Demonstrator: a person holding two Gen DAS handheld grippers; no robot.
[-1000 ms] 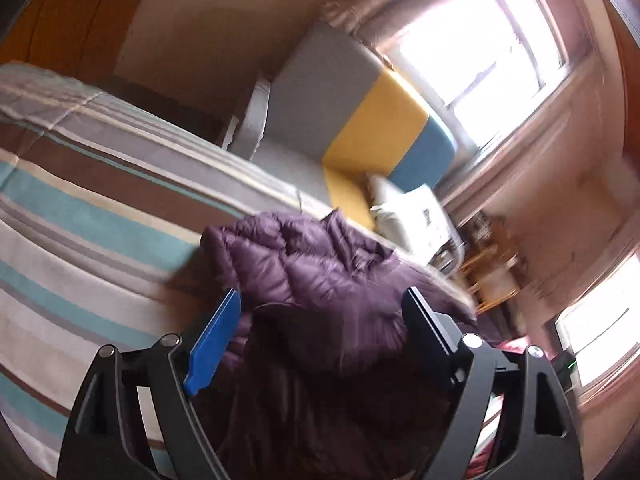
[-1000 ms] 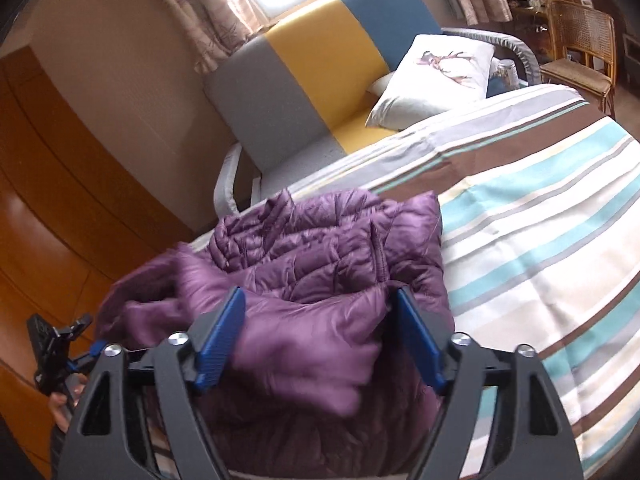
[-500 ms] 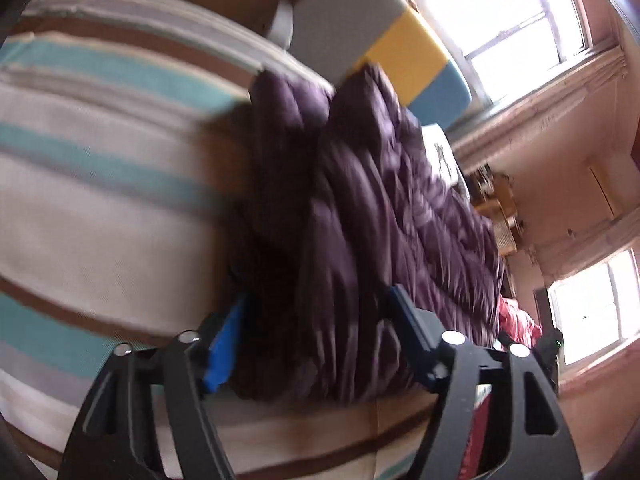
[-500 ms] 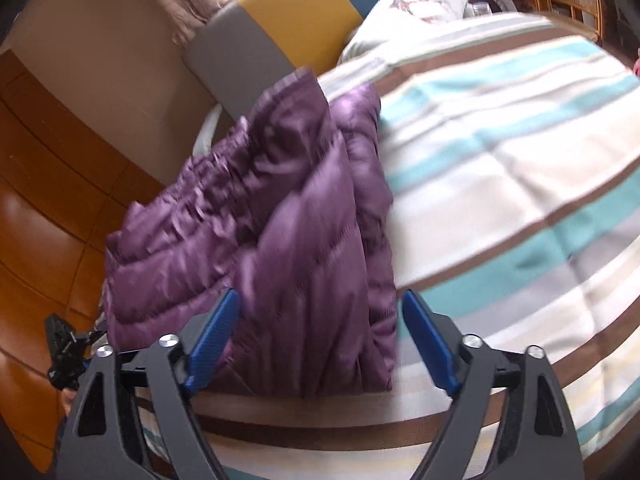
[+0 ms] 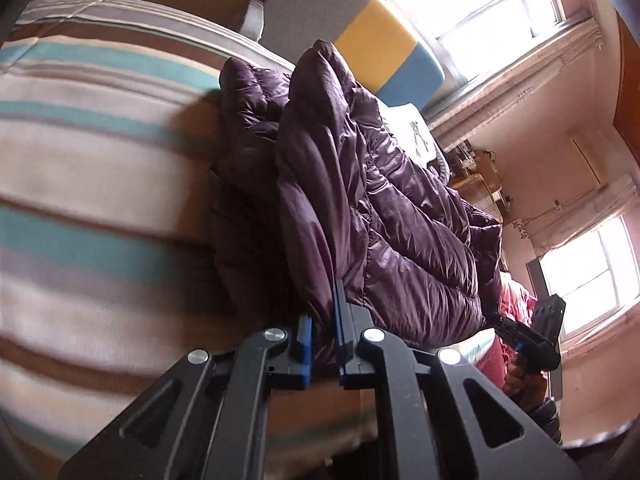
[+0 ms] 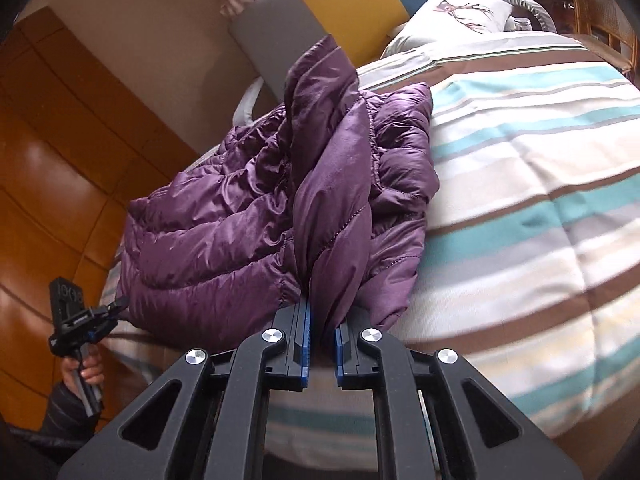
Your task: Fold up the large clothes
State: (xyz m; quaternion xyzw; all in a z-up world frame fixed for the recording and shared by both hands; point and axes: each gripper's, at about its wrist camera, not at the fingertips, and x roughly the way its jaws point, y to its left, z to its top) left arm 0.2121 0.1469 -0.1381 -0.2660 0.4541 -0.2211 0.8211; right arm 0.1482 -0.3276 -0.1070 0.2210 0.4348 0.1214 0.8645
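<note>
Clamping on a pinched fold of glossy quilted purple down jacket [image 5: 400,216], the left gripper [image 5: 322,332] is closing; the right gripper [image 6: 320,336] is shut on another slick fold. The puffy jacket is heaped on a striped woven bedspread [image 6: 520,184].

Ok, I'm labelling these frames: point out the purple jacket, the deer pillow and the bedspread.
purple puffer jacket [image 6: 224,232], right wrist view, quilted panel.
deer-print pillow [image 6: 460,12], right wrist view, printed face.
striped bedspread [image 6: 540,184], right wrist view, bare stripes.
</note>
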